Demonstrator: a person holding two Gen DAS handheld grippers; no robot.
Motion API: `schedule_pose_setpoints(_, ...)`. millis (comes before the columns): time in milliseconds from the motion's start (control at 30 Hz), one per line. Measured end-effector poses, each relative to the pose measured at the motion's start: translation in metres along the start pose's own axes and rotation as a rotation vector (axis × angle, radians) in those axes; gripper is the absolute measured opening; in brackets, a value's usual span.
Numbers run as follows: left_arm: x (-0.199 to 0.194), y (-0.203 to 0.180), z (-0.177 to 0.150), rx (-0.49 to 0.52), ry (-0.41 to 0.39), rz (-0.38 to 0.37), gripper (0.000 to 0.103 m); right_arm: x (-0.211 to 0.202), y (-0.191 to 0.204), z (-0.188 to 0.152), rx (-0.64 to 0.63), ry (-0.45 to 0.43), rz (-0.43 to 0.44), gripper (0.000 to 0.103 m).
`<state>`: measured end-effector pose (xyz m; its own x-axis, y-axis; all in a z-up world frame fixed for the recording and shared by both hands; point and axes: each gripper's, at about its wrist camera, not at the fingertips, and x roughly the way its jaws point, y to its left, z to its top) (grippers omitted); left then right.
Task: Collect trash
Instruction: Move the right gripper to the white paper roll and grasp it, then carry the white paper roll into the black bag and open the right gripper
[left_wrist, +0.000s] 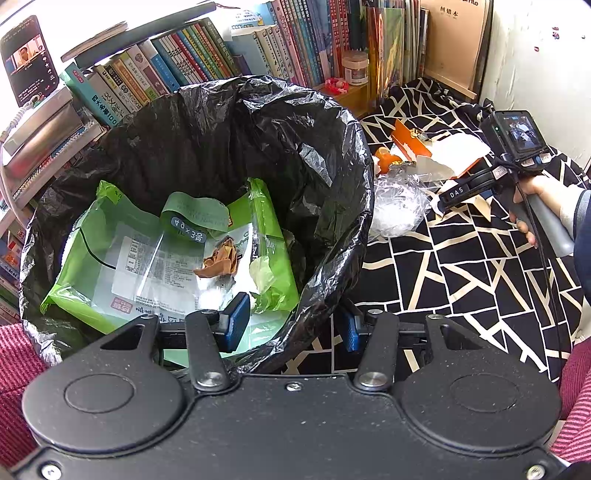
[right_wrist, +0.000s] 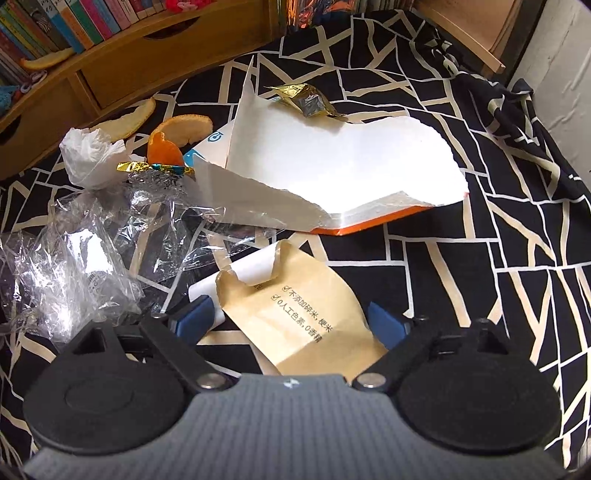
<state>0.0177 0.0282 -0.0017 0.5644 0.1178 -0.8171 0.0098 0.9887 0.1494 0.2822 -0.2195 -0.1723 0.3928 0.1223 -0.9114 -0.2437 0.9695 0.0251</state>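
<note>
The tan paper wrapper (right_wrist: 295, 314) on the black-and-cream patterned cloth (right_wrist: 480, 295) carries two ticked lines of Chinese print, one reading "0人工色素, 0香精". It lies between the pads of the right gripper (right_wrist: 295, 317), whose jaws stand wide and do not press on it. In the left wrist view the same tool shows "DAS" on its black body, held by a hand (left_wrist: 532, 206).

The bin (left_wrist: 332, 221), lined with a black plastic bag, holds a green snack packet (left_wrist: 147, 258) marked "8g×6", a crumpled brown scrap (left_wrist: 219, 260) and a pale green bit of wrapper (left_wrist: 264, 277). The left gripper (left_wrist: 291, 321) has the near rim of bin and bag between its narrowly set jaws; one pad sits inside, the other outside, and they seem to clamp it, though the contact itself is hidden behind the liner.

On the cloth, well clear of the bin, lie one torn white-and-orange carton (right_wrist: 351, 170), one crushed clear plastic film (right_wrist: 74, 258), one crumpled white tissue (right_wrist: 88, 155), two pieces of orange peel (right_wrist: 184, 129) plus a third strip (right_wrist: 136, 114), and two gold foil wrappers (right_wrist: 303, 99). A notebook (left_wrist: 454, 37) on the shelf reads "纠错本"
</note>
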Motion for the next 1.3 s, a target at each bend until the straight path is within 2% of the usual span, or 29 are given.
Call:
schedule_pose_setpoints(100, 0.0, 0.0, 0.0, 0.001, 0.0, 0.0, 0.048, -0.003, 0.004, -0.001, 0.027, -0.002, 0.012, 0.073)
schedule_pose_setpoints(233, 0.0, -0.001, 0.0, 0.001, -0.002, 0.0, 0.048, -0.011, 0.018, 0.002, 0.045, -0.016, 0.03, 0.041)
schedule_pose_setpoints(300, 0.0, 0.0, 0.0, 0.001, -0.002, 0.0, 0.048, -0.018, 0.025, 0.005, 0.056, -0.04, 0.015, 0.041)
schedule_pose_setpoints(367, 0.0, 0.0, 0.0, 0.0, -0.002, -0.001, 0.048, -0.024, 0.029, 0.008, 0.067, -0.058, 0.024, 0.026)
schedule_pose_setpoints(400, 0.0, 0.0, 0.0, 0.0, -0.002, -0.001, 0.048, -0.028, 0.031, 0.01, 0.084, -0.064, 0.023, 0.009)
schedule_pose_setpoints(533, 0.0, 0.0, 0.001, -0.002, -0.002, -0.002, 0.048, -0.046, 0.034, 0.015, 0.137, -0.119, 0.051, 0.006)
schedule_pose_setpoints(800, 0.0, 0.0, 0.001, 0.0, -0.005, -0.002, 0.048, -0.097, 0.056, 0.029, 0.134, -0.278, 0.153, 0.004)
schedule_pose_setpoints(900, 0.0, 0.0, 0.001, 0.0, -0.005, -0.001, 0.048, -0.107, 0.068, 0.032, 0.082, -0.293, 0.175, 0.004)
schedule_pose_setpoints(1000, 0.0, 0.0, 0.001, -0.001, -0.004, -0.001, 0.048, -0.097, 0.079, 0.028, 0.032, -0.269, 0.133, 0.013)
schedule_pose_setpoints(1033, 0.0, -0.001, 0.001, 0.0, -0.004, -0.001, 0.048, -0.091, 0.08, 0.026, 0.019, -0.256, 0.136, 0.037)
schedule_pose_setpoints(1067, 0.0, 0.0, 0.001, 0.001, -0.005, -0.001, 0.048, -0.082, 0.08, 0.023, 0.009, -0.236, 0.143, 0.046)
schedule_pose_setpoints(1100, 0.0, 0.0, 0.001, 0.001, -0.005, 0.0, 0.048, -0.074, 0.081, 0.02, 0.003, -0.217, 0.143, 0.065)
schedule_pose_setpoints(1133, 0.0, 0.0, 0.0, 0.001, -0.005, 0.0, 0.048, -0.068, 0.081, 0.017, -0.008, -0.205, 0.139, 0.072)
schedule_pose_setpoints(1300, 0.0, 0.0, 0.0, 0.003, -0.007, 0.0, 0.048, -0.038, 0.08, 0.007, -0.04, -0.145, 0.074, 0.082)
